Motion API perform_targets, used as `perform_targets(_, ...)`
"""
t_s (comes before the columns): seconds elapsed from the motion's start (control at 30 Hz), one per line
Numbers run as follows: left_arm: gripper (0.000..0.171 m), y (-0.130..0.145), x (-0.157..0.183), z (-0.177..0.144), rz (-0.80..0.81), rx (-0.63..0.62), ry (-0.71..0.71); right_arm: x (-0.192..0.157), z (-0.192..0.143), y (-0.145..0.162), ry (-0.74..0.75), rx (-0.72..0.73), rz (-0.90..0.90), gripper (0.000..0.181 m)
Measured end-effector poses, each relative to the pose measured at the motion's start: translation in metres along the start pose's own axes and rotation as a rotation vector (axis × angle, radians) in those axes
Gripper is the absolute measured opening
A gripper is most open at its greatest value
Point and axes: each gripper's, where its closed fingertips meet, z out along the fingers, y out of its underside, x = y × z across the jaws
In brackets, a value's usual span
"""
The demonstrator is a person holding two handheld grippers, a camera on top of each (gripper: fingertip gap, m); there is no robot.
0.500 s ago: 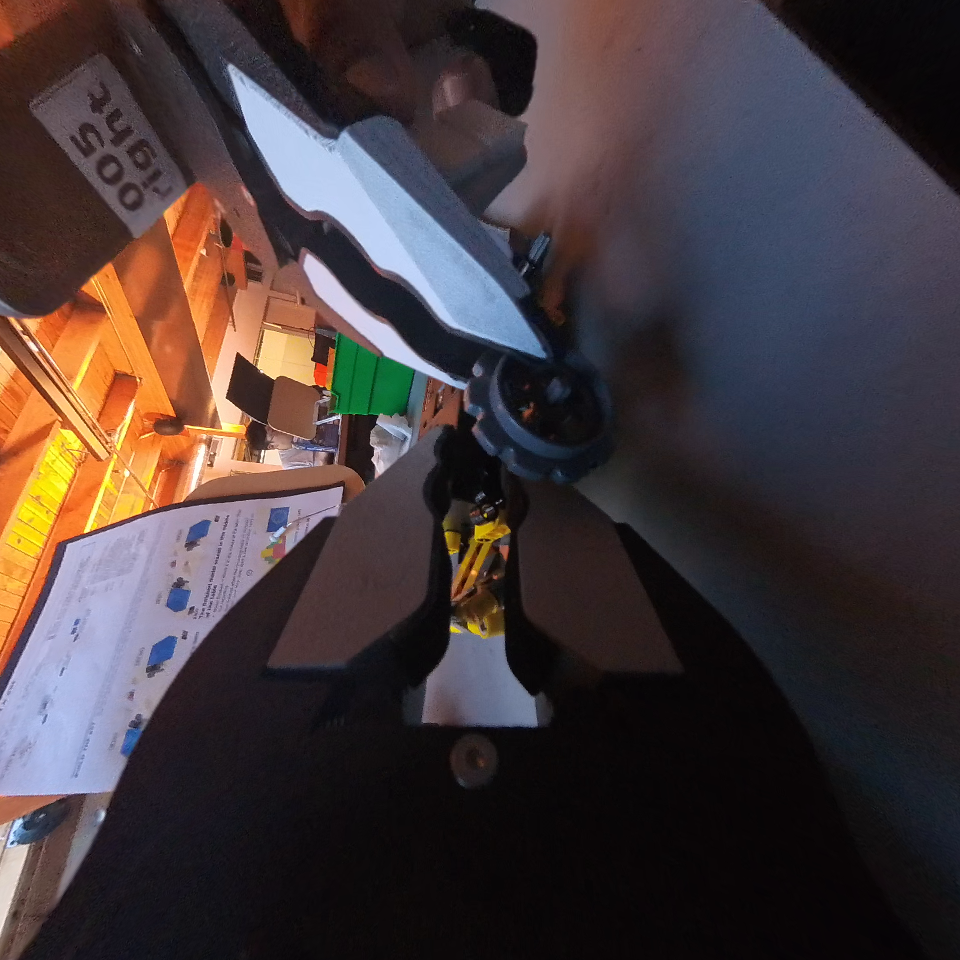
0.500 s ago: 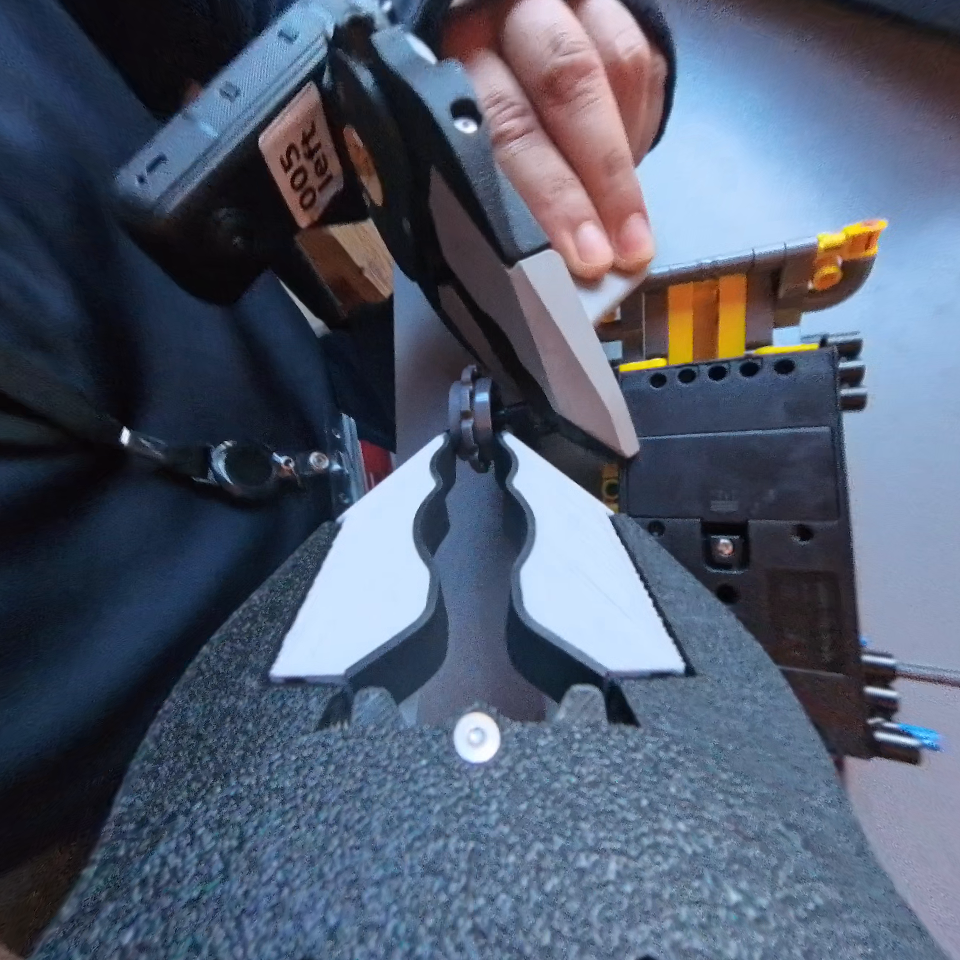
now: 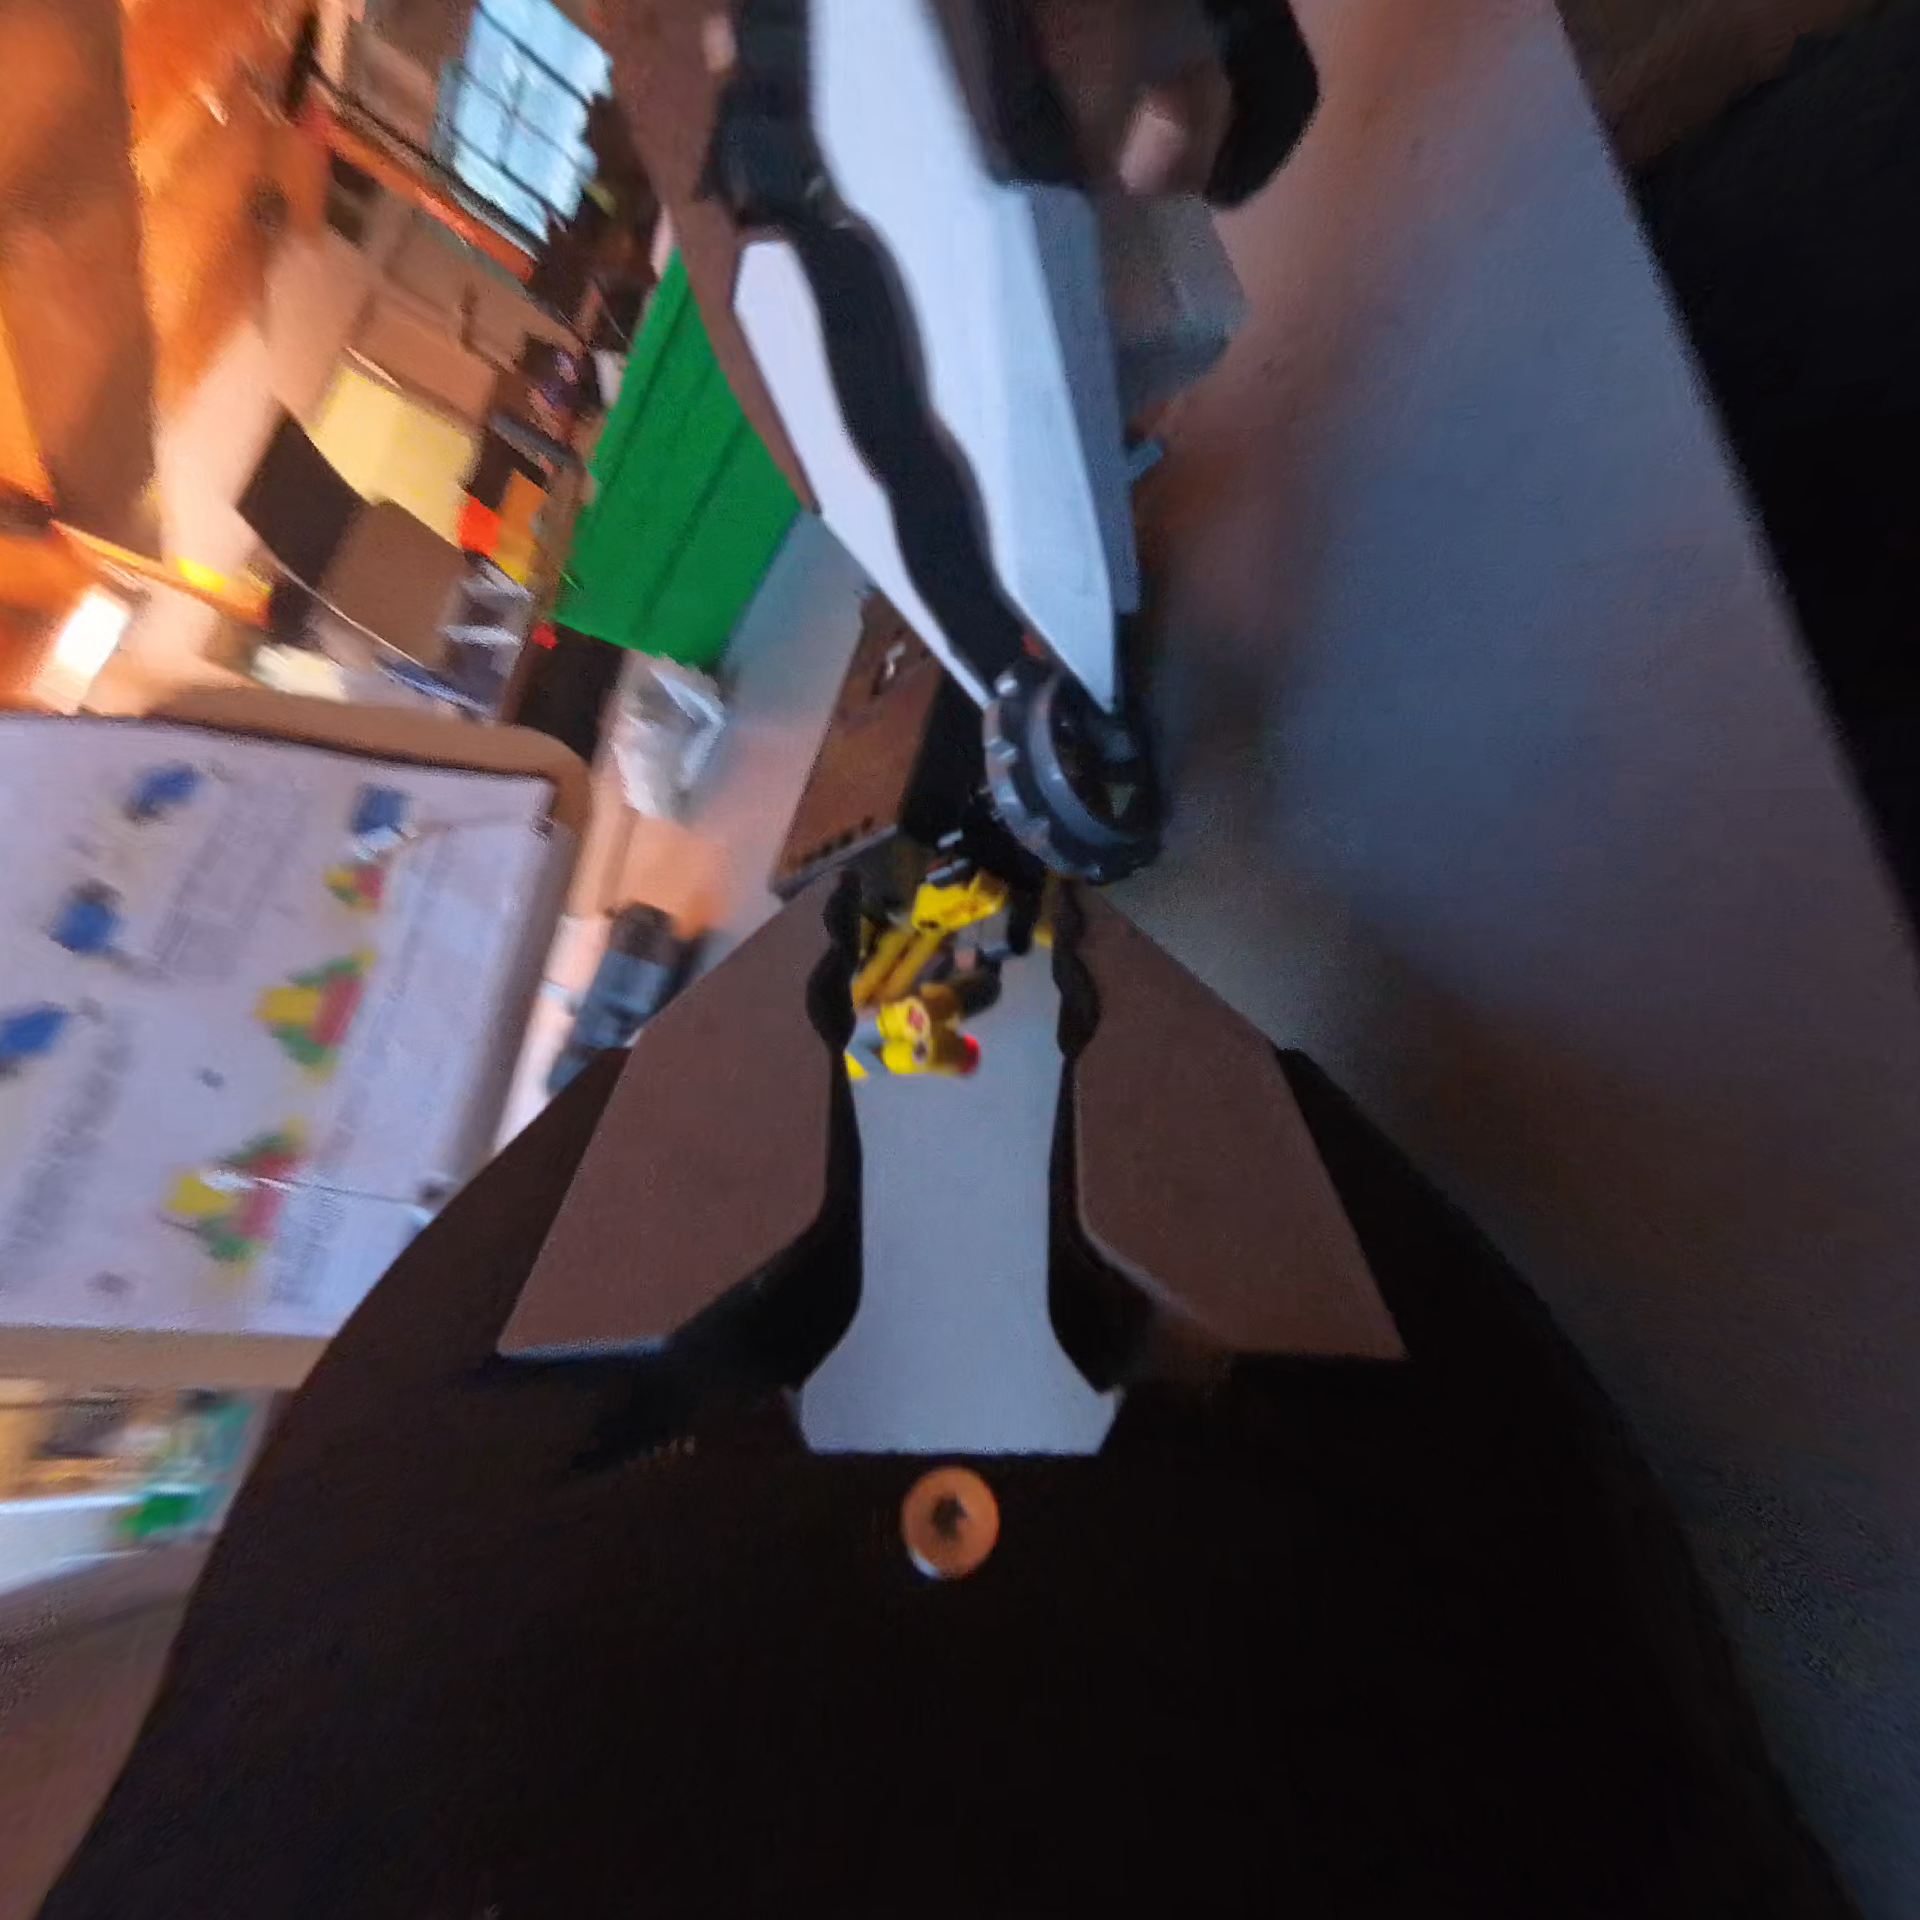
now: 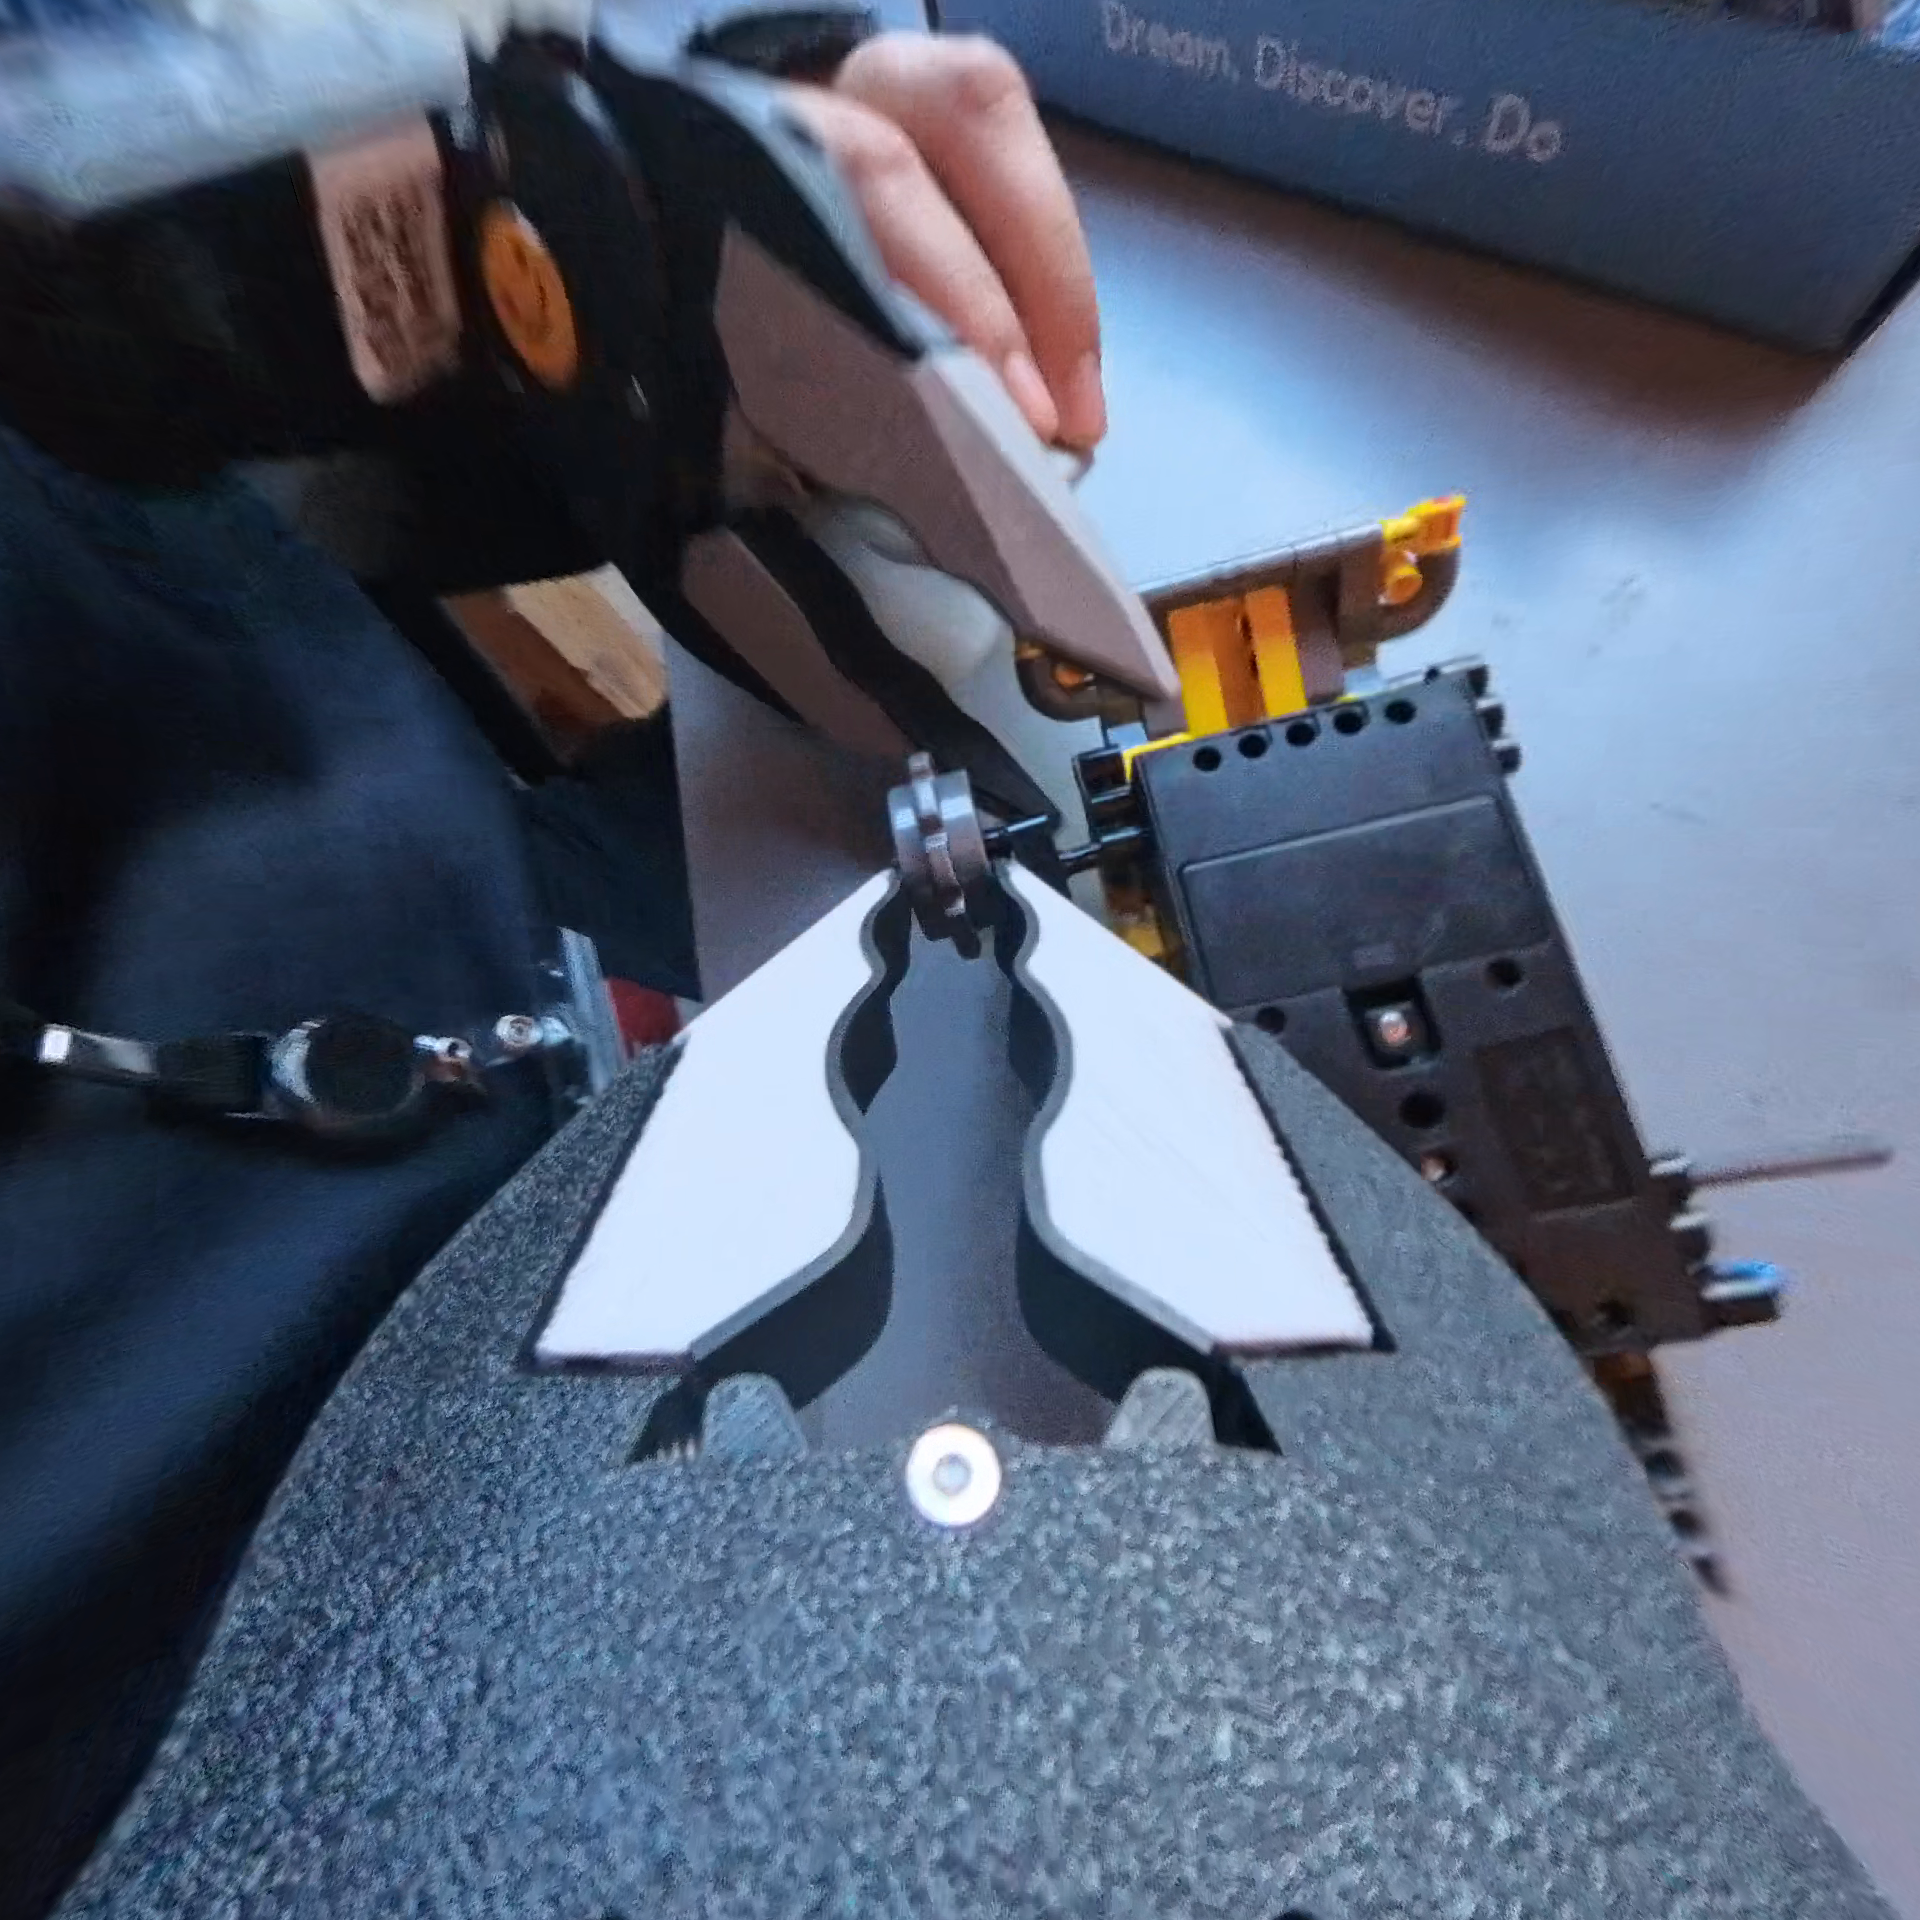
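Two grippers meet over your grey worktop (image 4: pixel 1558 436). Your right gripper (image 4: pixel 948 896) has its tips closed on a small dark grey toothed plastic wheel (image 4: pixel 935 842), which sits on a thin black axle (image 4: pixel 1029 831) running into the black and yellow brick-built model (image 4: pixel 1351 935). Your left gripper (image 3: pixel 948 925) has its fingers parted with nothing between them; its tips sit just beside the model's yellow parts (image 3: pixel 925 997). The model lies on the worktop, tilted, with a grey and yellow curved arm (image 4: pixel 1340 592) at its far end. A printed instruction sheet (image 3: pixel 239 1018), blurred, lies to the left. A dark box (image 4: pixel 1507 156) rests beyond the model.
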Motion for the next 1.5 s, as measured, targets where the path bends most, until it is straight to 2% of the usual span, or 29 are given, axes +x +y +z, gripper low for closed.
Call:
perform_targets(0.07, 0.025, -0.001, 0.01, -0.014, -0.198, -0.023, 0.113, -0.001, 0.003, 0.001, 0.033, 0.017, -0.055, 0.012)
perform_targets(0.1, 0.026, -0.002, 0.013, -0.018, -0.314, -0.048, 0.151, -0.003, 0.004, 0.001, 0.027, 0.034, -0.066, 0.012)
perform_targets(0.17, 0.04, -0.015, 0.028, -0.024, -0.504, -0.03, 0.288, -0.005, 0.004, 0.0, 0.007, 0.065, -0.061, 0.012)
perform_targets(0.2, 0.04, -0.022, 0.029, -0.024, -0.58, -0.015, 0.314, -0.005, 0.003, -0.001, 0.002, 0.073, -0.065, 0.012)
perform_targets(0.27, 0.041, -0.029, 0.031, -0.023, -0.686, 0.01, 0.357, -0.004, 0.002, -0.001, 0.017, 0.082, -0.105, 0.012)
perform_targets(0.33, 0.039, -0.024, 0.029, -0.018, -0.731, -0.01, 0.362, -0.008, 0.003, 0.002, 0.002, 0.077, -0.151, 0.011)
perform_targets(0.4, 0.027, -0.025, 0.03, -0.013, -0.732, -0.005, 0.379, -0.013, 0.004, 0.002, -0.022, 0.081, -0.182, 0.011)
perform_targets(0.53, 0.024, -0.021, 0.026, -0.008, -0.693, -0.033, 0.379, -0.006, 0.002, 0.001, -0.017, 0.096, -0.205, 0.012)
perform_targets(0.57, 0.014, -0.02, 0.028, -0.009, -0.683, -0.039, 0.4, -0.006, 0.002, 0.001, -0.021, 0.093, -0.215, 0.012)
perform_targets(0.63, 0.014, -0.017, 0.027, -0.008, -0.652, -0.038, 0.371, -0.007, 0.0, 0.003, -0.01, 0.055, -0.27, 0.025)
perform_targets(0.77, 0.014, -0.01, 0.033, -0.01, -0.591, -0.051, 0.379, 0.013, -0.009, 0.01, 0.183, -0.044, -0.453, 0.026)
perform_targets(0.87, 0.014, -0.012, 0.037, -0.011, -0.641, -0.032, 0.428, 0.014, -0.003, 0.018, 0.248, -0.121, -0.581, 0.026)
perform_targets(0.97, 0.015, -0.015, 0.038, -0.011, -0.738, -0.011, 0.485, 0.024, 0.002, 0.016, 0.401, -0.168, -0.755, 0.007)
perform_targets(1.03, 0.016, -0.014, 0.038, -0.011, -0.764, -0.016, 0.494, 0.026, 0.004, 0.016, 0.449, -0.187, -0.839, 0.007)
perform_targets(1.1, 0.016, -0.014, 0.041, -0.011, -0.747, -0.026, 0.495, 0.026, 0.006, 0.017, 0.44, -0.192, -0.83, 0.007)
perform_targets(1.27, 0.014, -0.015, 0.048, -0.007, -0.571, -0.063, 0.422, 0.024, 0.014, 0.023, 0.363, -0.256, -0.836, 0.008)
perform_targets(1.37, 0.013, -0.008, 0.056, -0.006, -0.364, -0.105, 0.385, 0.024, 0.02, 0.026, 0.328, -0.287, -0.813, 0.007)
perform_targets(1.5, 0.013, -0.005, 0.057, -0.01, -0.258, -0.118, 0.426, 0.023, 0.024, 0.024, 0.29, -0.249, -0.69, 0.006)
